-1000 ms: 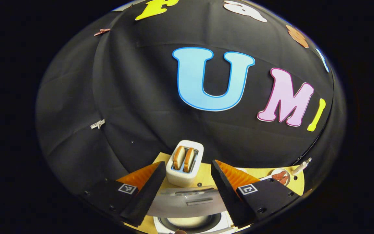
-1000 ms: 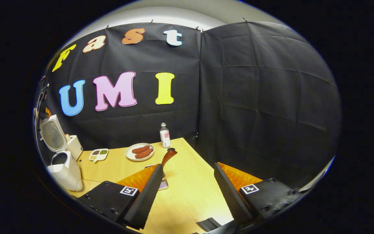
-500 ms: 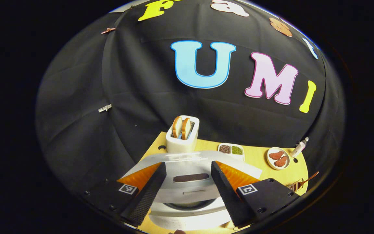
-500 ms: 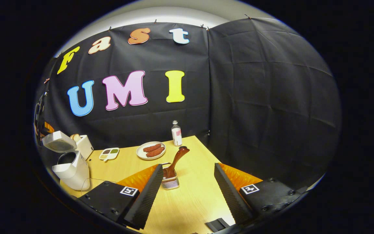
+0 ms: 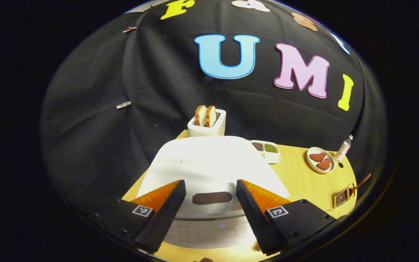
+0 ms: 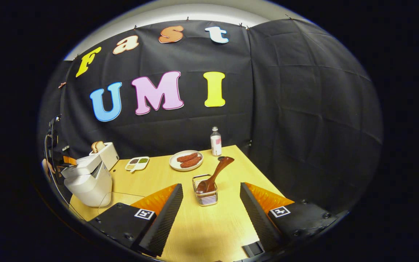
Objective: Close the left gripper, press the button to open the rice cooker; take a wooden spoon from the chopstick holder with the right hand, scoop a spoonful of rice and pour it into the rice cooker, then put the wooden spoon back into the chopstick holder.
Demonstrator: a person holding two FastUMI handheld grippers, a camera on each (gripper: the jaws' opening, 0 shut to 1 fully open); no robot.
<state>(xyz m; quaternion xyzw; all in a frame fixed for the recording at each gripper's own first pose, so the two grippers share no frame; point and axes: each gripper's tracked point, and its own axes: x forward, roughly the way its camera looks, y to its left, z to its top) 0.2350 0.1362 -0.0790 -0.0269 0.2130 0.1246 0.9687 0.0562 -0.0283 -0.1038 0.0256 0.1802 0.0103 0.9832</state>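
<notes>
Toward twelve o'clock from the wide-open, empty right gripper [image 6: 211, 214] stood the chopstick holder [image 6: 205, 195], wooden spoon [image 6: 215, 174] handle leaning toward one o'clock; left gripper [image 5: 209, 214] gaped empty above the rice cooker [image 5: 209, 171].

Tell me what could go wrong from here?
The spoon leans far out of its small holder, so a bump might tip both. The left gripper hangs open close over the cooker and could knock it. A thin cord loops on the table beside the cooker and might snag.
</notes>
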